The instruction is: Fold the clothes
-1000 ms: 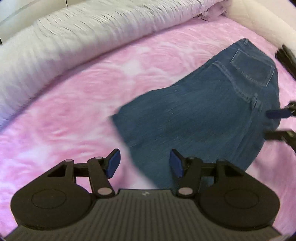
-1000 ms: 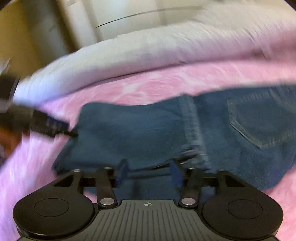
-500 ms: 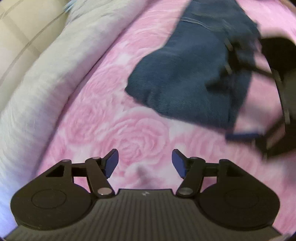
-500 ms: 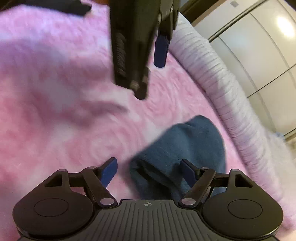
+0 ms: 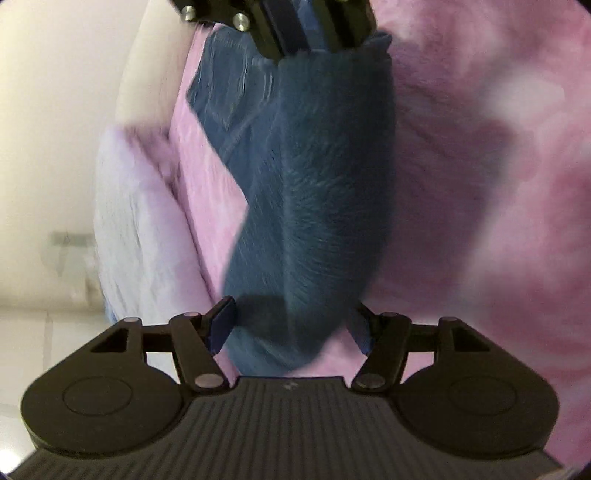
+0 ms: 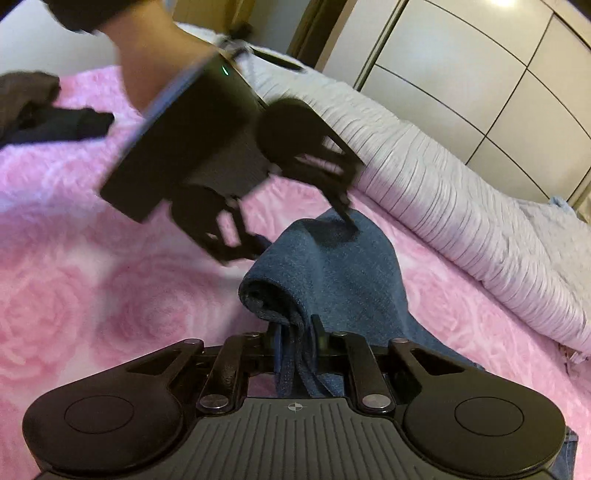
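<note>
Seen from the right wrist, left to right. Far left: a dark heap of clothes [image 6: 26, 107] on the pink rose-patterned blanket [image 6: 74, 280]. Next, a bare forearm [image 6: 147, 48] carrying the left tongs [image 6: 306, 236], blurred, reaching down onto the far end of the jeans [image 6: 332, 273]. Fingers set apart on either side of that folded end, not yet pressing (probably lining up for a grip to match the other side). Middle, near: the right tongs [image 6: 297, 341] closing on several bunched layers of denim, pads already squeezing the cloth, so this end hangs gathered and a little raised off the blanket. Right: a long ridged white quilt [image 6: 461, 206] rolled along the bed's edge, then pale wardrobe doors [image 6: 480, 74] behind.

Seen from the left wrist: jeans [image 5: 314, 192] stretching away between the wide-set fingers [image 5: 221, 325], with the right tongs [image 5: 295, 29] pinching the far end at the top. Likely aim: both ends held, ready to carry one over the other for another fold.
</note>
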`<state>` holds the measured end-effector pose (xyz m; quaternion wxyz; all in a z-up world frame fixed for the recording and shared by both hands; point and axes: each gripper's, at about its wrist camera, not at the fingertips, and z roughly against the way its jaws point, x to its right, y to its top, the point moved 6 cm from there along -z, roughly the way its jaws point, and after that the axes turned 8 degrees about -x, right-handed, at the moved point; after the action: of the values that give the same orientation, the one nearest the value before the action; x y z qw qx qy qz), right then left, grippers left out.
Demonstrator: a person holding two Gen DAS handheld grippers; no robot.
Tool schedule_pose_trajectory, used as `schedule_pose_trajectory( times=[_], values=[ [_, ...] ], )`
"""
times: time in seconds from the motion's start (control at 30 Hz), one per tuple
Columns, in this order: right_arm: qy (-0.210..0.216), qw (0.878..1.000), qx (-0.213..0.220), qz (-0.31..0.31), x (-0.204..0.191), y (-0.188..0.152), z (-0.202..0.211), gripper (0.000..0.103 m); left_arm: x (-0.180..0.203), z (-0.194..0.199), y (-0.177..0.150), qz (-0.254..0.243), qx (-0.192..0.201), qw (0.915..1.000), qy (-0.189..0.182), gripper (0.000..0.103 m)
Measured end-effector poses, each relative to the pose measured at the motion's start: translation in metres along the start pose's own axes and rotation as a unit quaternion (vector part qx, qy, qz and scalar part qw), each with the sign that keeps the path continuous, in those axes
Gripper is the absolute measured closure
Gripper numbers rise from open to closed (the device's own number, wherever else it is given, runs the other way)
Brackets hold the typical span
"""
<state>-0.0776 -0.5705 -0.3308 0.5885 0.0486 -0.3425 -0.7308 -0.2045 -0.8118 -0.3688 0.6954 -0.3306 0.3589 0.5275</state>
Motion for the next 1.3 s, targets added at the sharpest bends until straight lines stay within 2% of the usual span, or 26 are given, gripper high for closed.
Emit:
schedule_pose_trajectory(
  times=[0.03, 0.07, 0.17, 0.27, 0.37, 0.5, 0.57, 0.63, 0.73, 0.8, 0.9, 1.03, 1.13, 1.2, 1.23, 1.3],
  values=[
    [0.006, 1.0, 0.003, -0.007, 0.002, -0.001, 0.004, 0.09, -0.003, -0.002, 0.003, -0.015, 0.011, 0.9998, 0.0, 0.043],
    [0.011, 1.0, 0.004, -0.013, 0.003, -0.003, 0.006, 0.091, -0.005, -0.005, 0.005, -0.028, 0.021, 0.9994, -0.004, 0.052],
    [0.022, 0.999, 0.004, -0.026, 0.004, -0.006, 0.009, 0.091, -0.011, -0.006, 0.008, -0.034, 0.018, 0.9971, -0.066, 0.08],
    [0.032, 0.999, 0.008, -0.034, 0.005, -0.002, 0.019, 0.092, -0.018, 0.009, 0.007, -0.026, 0.015, 0.9959, -0.085, 0.084],
    [0.046, 0.998, 0.02, -0.023, -0.005, -0.002, 0.039, 0.092, -0.024, 0.039, 0.006, -0.022, 0.014, 0.9948, -0.099, 0.084],
    [0.094, 0.994, 0.037, -0.033, -0.036, 0.005, 0.076, 0.092, -0.017, 0.097, -0.001, -0.011, -0.008, 0.9883, -0.152, 0.084],
    [0.127, 0.99, 0.045, -0.043, -0.054, 0.01, 0.095, 0.092, -0.011, 0.131, -0.006, 0.002, -0.025, 0.9814, -0.19, 0.084],
    [0.17, 0.982, 0.056, -0.056, -0.068, 0.015, 0.114, 0.092, -0.007, 0.163, -0.011, 0.023, -0.047, 0.9705, -0.235, 0.084],
    [0.222, 0.968, 0.075, -0.093, -0.068, 0.017, 0.136, 0.092, -0.027, 0.183, -0.008, 0.072, -0.07, 0.9527, -0.287, 0.084],
    [0.234, 0.959, 0.089, -0.129, -0.046, 0.013, 0.149, 0.092, -0.057, 0.181, 0.001, 0.1, -0.073, 0.9474, -0.295, 0.083],
    [0.238, 0.943, 0.113, -0.203, 0.012, -0.001, 0.168, 0.092, -0.112, 0.16, 0.021, 0.13, -0.072, 0.9458, -0.289, 0.081],
    [0.224, 0.922, 0.144, -0.283, 0.109, -0.034, 0.183, 0.092, -0.171, 0.112, 0.063, 0.131, -0.067, 0.9525, -0.266, 0.078],
    [0.208, 0.906, 0.156, -0.335, 0.178, -0.075, 0.178, 0.092, -0.189, 0.066, 0.097, 0.137, -0.071, 0.9558, -0.25, 0.069],
    [0.201, 0.885, 0.157, -0.388, 0.223, -0.112, 0.164, 0.091, -0.2, 0.027, 0.118, 0.186, -0.08, 0.9462, -0.253, 0.065],
    [0.201, 0.871, 0.156, -0.419, 0.245, -0.132, 0.155, 0.089, -0.206, 0.008, 0.127, 0.213, -0.083, 0.9397, -0.254, 0.064],
    [0.213, 0.831, 0.144, -0.494, 0.277, -0.175, 0.128, 0.087, -0.22, -0.021, 0.134, 0.284, -0.089, 0.9224, -0.246, 0.053]
  ],
)
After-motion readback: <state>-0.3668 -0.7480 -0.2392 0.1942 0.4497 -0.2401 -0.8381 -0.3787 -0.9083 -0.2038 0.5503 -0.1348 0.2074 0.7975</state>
